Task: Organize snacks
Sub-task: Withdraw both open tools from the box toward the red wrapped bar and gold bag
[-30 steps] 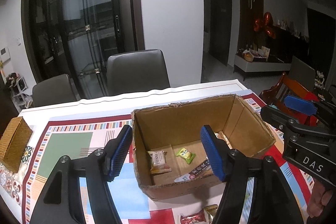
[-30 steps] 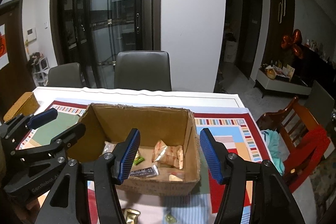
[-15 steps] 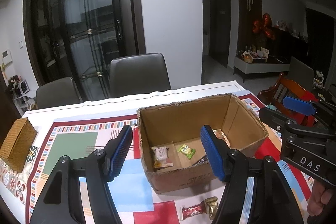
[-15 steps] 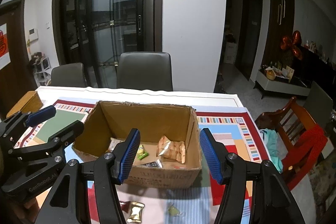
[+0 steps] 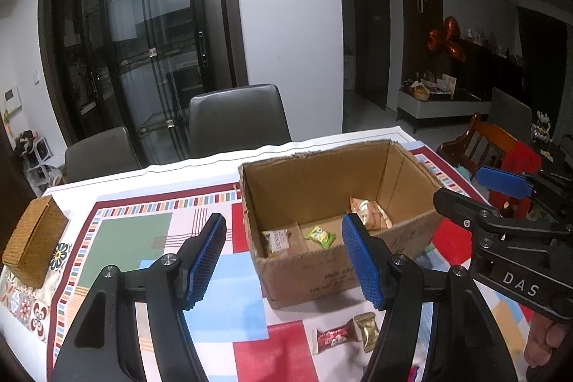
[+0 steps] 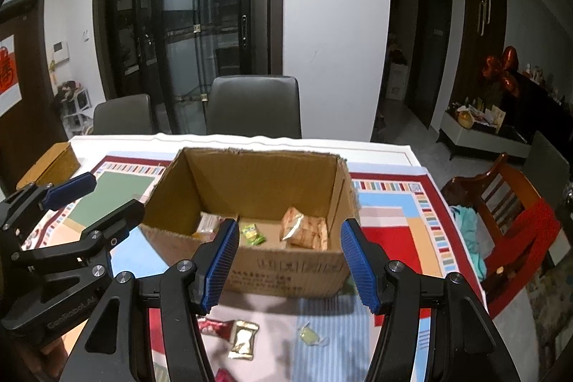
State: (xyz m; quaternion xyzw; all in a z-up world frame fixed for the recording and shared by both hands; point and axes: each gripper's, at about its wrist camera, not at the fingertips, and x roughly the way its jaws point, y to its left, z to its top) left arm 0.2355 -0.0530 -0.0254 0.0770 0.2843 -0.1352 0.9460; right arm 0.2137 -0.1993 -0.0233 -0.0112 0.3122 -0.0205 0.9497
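An open cardboard box stands on the patterned tablecloth. Inside it lie a white packet, a green packet and tan packets. On the cloth in front of the box lie a red wrapper, a gold wrapper and a small pale candy. My left gripper is open and holds nothing, short of the box's near left corner. My right gripper is open and holds nothing, before the box's near wall.
A woven wicker box sits at the table's far left. Grey chairs stand behind the table. A wooden chair with red cloth stands off the right edge. A hand grips the right gripper's handle.
Both grippers have drawn back from the box toward the table's near side. The box looks smaller, and the loose wrappers in front of it have come into view.
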